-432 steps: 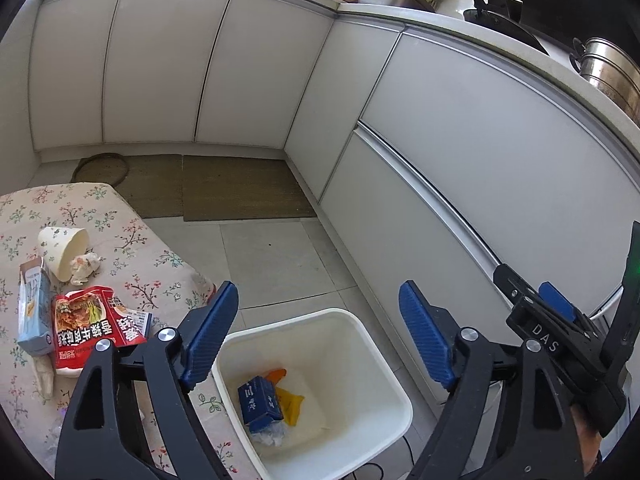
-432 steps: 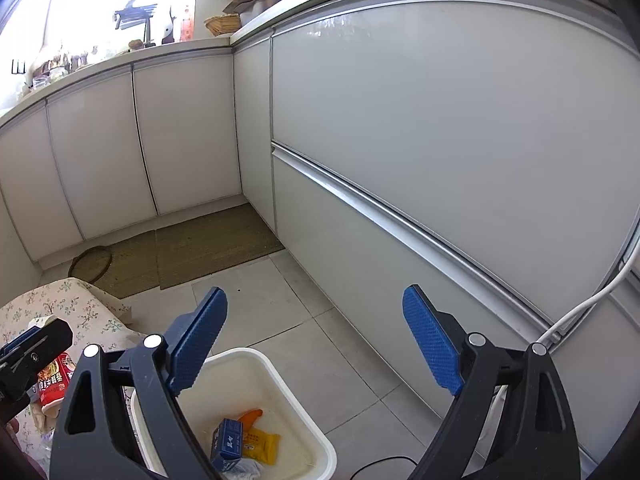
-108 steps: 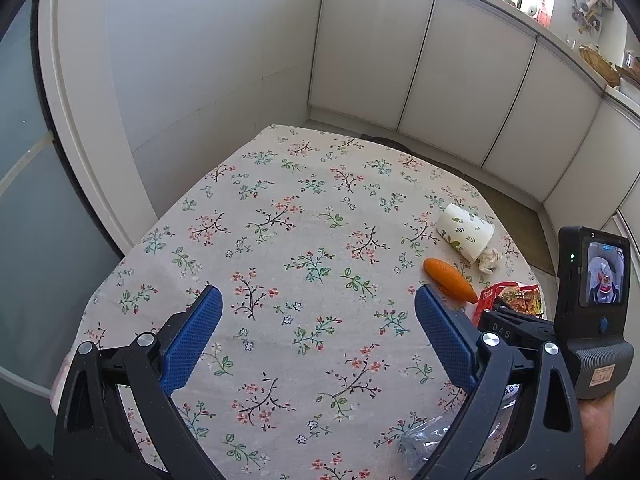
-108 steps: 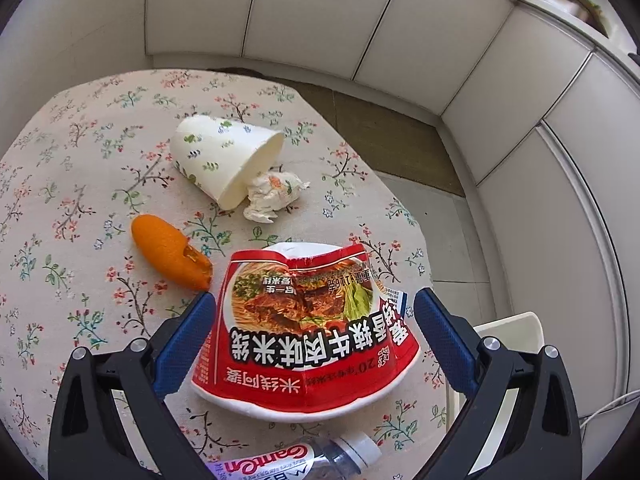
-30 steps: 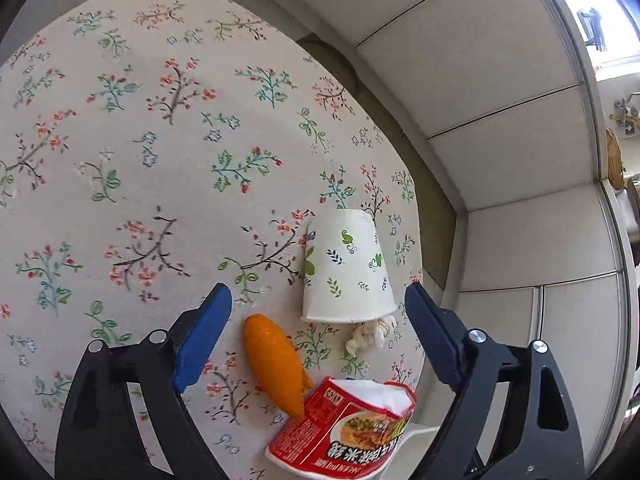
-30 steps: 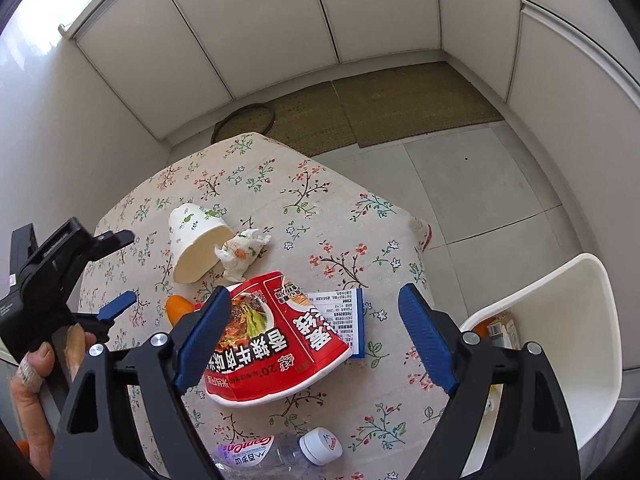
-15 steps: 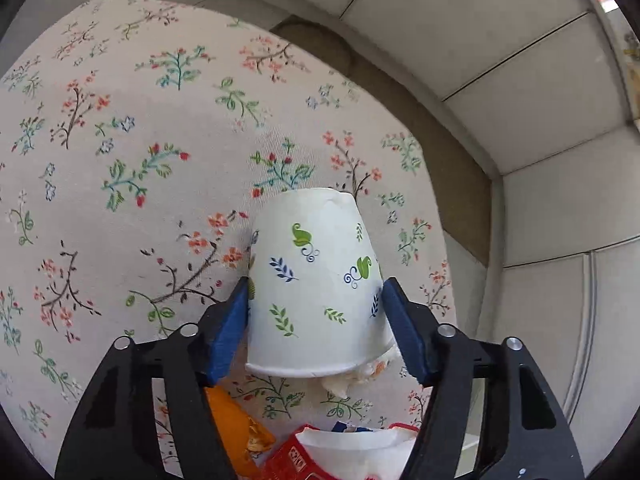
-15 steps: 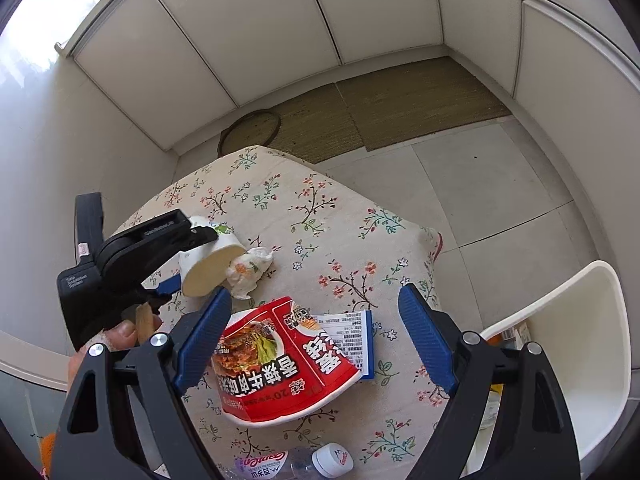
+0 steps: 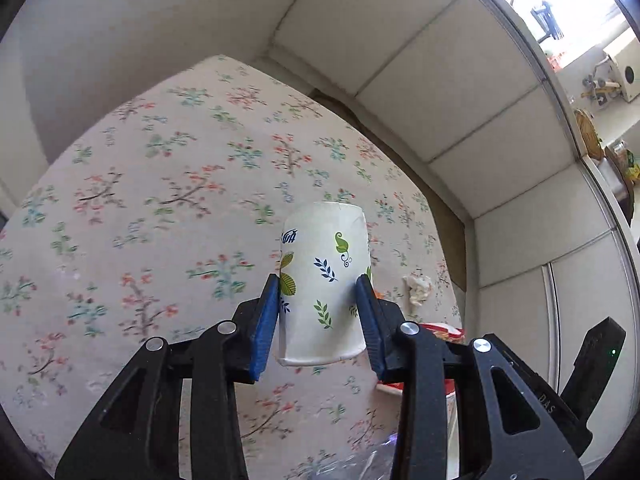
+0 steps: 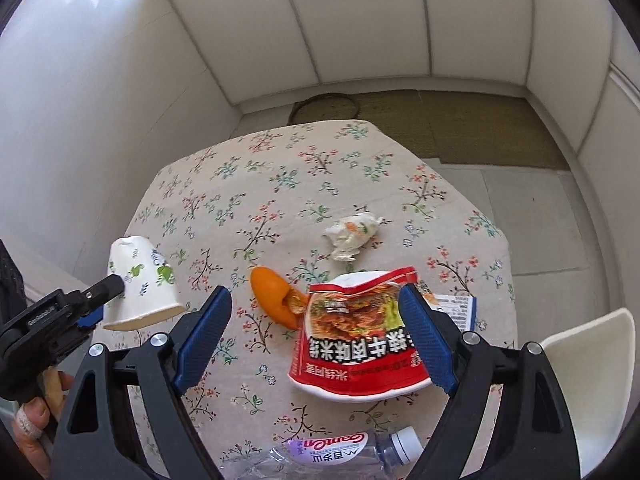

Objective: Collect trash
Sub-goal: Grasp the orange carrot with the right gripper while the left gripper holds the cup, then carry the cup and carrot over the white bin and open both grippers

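My left gripper [image 9: 318,320] is closing on a white paper cup [image 9: 326,280] printed with leaves; both blue pads press its sides and the cup hangs above the floral tablecloth [image 9: 160,208], base pointing away. In the right wrist view the same cup [image 10: 142,284] is held clear of the table at the far left by the left gripper [image 10: 104,300]. My right gripper [image 10: 316,336] stands open above a red noodle bowl [image 10: 352,344], with nothing between its fingers. A crumpled tissue [image 10: 352,234], an orange peel [image 10: 272,296] and a plastic bottle [image 10: 332,454] lie on the table.
The white bin's rim [image 10: 592,364] shows at the right past the table edge. A blue-edged leaflet [image 10: 460,310] lies behind the noodle bowl. White cabinet fronts [image 10: 360,20] and a brown floor mat [image 10: 460,128] lie beyond the table. A hand [image 10: 36,420] holds the left gripper's handle.
The left jaws have closed from wide apart onto the paper cup and lifted it off the table, leaving the tissue behind. The right gripper has drifted over the table, jaws unchanged.
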Action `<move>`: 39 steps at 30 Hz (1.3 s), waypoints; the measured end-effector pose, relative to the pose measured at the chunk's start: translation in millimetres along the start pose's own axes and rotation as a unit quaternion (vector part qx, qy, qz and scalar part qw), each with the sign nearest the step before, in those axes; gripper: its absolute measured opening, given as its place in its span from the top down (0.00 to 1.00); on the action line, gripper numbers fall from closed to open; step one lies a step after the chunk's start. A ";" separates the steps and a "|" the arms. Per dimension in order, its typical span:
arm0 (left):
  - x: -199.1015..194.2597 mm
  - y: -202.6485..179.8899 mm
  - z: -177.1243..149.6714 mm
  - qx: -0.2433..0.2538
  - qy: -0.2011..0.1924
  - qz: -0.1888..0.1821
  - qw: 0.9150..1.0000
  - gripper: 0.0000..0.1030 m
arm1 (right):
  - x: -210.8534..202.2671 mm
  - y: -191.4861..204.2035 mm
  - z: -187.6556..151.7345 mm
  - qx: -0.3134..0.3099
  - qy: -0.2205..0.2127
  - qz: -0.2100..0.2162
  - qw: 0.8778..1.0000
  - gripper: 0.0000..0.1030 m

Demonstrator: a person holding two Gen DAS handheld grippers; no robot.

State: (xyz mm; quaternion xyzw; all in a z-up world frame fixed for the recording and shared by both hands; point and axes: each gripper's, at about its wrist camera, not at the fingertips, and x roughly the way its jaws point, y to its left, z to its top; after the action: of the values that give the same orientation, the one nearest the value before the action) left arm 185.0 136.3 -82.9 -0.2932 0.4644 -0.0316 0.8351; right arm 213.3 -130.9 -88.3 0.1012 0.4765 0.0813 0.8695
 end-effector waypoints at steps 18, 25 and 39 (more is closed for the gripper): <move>-78.4 34.5 37.0 -0.035 -0.052 -0.089 0.994 0.64 | 126.3 81.7 -14.3 -0.196 0.138 -0.063 0.969 0.44; -76.1 41.7 35.8 -0.037 -0.051 -0.071 0.996 0.64 | 116.1 80.9 -10.8 -0.155 0.113 -0.025 0.981 0.86; -90.6 49.5 31.6 -0.038 -0.074 -0.053 0.995 0.64 | 21.3 145.3 -4.7 -0.152 -0.017 0.038 0.988 0.86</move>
State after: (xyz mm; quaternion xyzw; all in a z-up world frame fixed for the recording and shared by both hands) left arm 147.9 221.2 -27.4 -0.3505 0.3864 -0.0367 0.8524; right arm 214.1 15.0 -71.3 -0.0127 0.4395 0.1840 0.8791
